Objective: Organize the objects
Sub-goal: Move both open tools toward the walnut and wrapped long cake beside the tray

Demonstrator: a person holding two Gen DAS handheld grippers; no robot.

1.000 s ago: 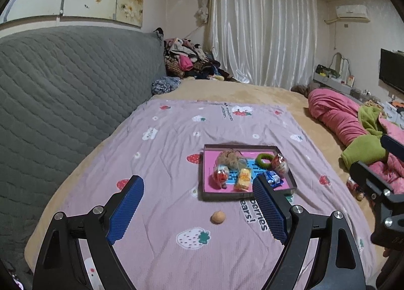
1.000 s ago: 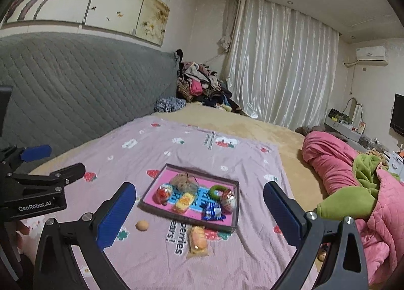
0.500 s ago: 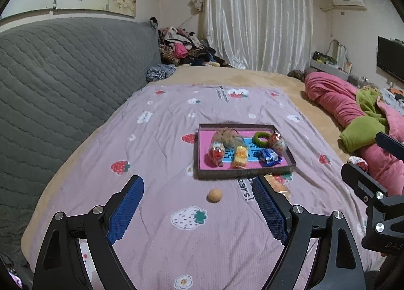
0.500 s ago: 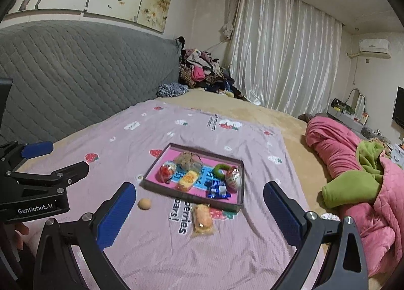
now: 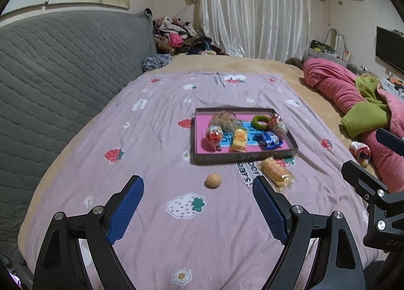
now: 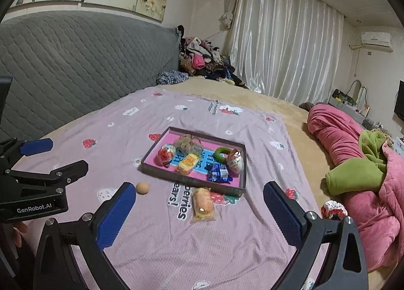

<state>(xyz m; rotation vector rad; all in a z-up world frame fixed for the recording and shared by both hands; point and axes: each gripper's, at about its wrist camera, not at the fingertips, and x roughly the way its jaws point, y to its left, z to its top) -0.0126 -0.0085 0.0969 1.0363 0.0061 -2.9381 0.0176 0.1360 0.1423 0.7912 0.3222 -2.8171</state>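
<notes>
Bed: pink sheet [image 5: 156,214]; tray [image 5: 242,157] | left gripper [image 5: 198,191], right gripper [image 6: 199,200]: agape, empty

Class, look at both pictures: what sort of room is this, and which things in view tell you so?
Most likely a lived-in bedroom: a bed with a strawberry-print sheet against a grey quilted headboard, a rumpled pink quilt, and a pile of clothes beside long white curtains.
</notes>
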